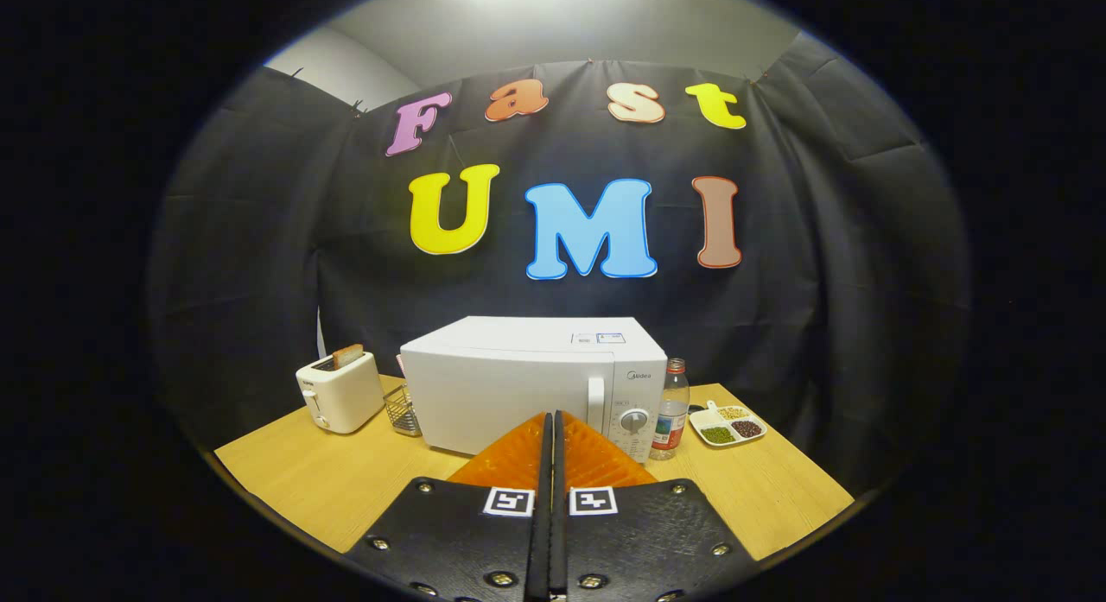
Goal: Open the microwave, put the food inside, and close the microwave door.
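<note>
I log: gripper fingers pressed together, gripping nothing; white microwave, door closed, just beyond them on wooden table; divided food plate beside bottle; toaster.

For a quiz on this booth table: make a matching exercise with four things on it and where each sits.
Things:
1. toaster
2. microwave
3. bottle
4. divided plate

Places:
A. far right, holding three kinds of beans
B. middle of the table, door shut, just beyond the fingers
C. far left, a slice sticking out of its top
D. upright, right beside the microwave's dial side

Pairs: 1-C, 2-B, 3-D, 4-A

The gripper is shut, its fingers pressed together with nothing between them.
</note>
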A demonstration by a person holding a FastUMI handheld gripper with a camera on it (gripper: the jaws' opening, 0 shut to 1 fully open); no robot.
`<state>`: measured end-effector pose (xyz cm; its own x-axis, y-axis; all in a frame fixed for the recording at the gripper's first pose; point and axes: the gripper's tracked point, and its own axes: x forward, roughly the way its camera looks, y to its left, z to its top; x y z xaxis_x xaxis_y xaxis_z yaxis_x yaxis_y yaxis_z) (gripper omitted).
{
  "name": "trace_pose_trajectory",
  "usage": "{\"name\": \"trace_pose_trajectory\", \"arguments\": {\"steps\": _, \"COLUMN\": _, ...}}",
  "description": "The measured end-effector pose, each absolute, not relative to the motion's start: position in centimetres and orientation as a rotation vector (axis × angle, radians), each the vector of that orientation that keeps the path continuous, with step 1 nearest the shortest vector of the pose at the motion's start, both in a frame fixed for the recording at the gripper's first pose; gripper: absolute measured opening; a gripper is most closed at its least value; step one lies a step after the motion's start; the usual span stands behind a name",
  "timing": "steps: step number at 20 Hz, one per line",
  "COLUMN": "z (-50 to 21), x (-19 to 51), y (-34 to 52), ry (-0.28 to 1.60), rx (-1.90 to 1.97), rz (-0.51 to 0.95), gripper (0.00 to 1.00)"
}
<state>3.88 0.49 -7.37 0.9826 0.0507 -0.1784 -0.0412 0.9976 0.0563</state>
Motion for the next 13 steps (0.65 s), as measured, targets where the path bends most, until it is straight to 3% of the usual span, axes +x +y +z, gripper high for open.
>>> {"name": "trace_pose_trajectory", "arguments": {"steps": 3, "z": -6.8, "x": 2.0, "y": 0.6, "ry": 0.160, "rx": 0.040, "rz": 0.035, "gripper": 0.05}}
{"name": "trace_pose_trajectory", "arguments": {"steps": 5, "z": -6.3, "x": 1.2, "y": 0.8, "ry": 0.142, "rx": 0.043, "rz": 0.030, "gripper": 0.16}}
{"name": "trace_pose_trajectory", "arguments": {"steps": 7, "z": -6.1, "x": 0.3, "y": 1.4, "ry": 0.136, "rx": 0.044, "rz": 0.037, "gripper": 0.49}}
{"name": "trace_pose_trajectory", "arguments": {"steps": 8, "z": -6.0, "x": 0.0, "y": 1.6, "ry": 0.135, "rx": 0.044, "rz": 0.042, "gripper": 0.72}}
{"name": "trace_pose_trajectory", "arguments": {"steps": 10, "z": -5.8, "x": -0.6, "y": 1.9, "ry": 0.127, "rx": 0.045, "rz": 0.039, "gripper": 0.99}}
{"name": "trace_pose_trajectory", "arguments": {"steps": 13, "z": -5.8, "x": -1.5, "y": 2.7, "ry": 0.130, "rx": 0.048, "rz": 0.050, "gripper": 0.98}}
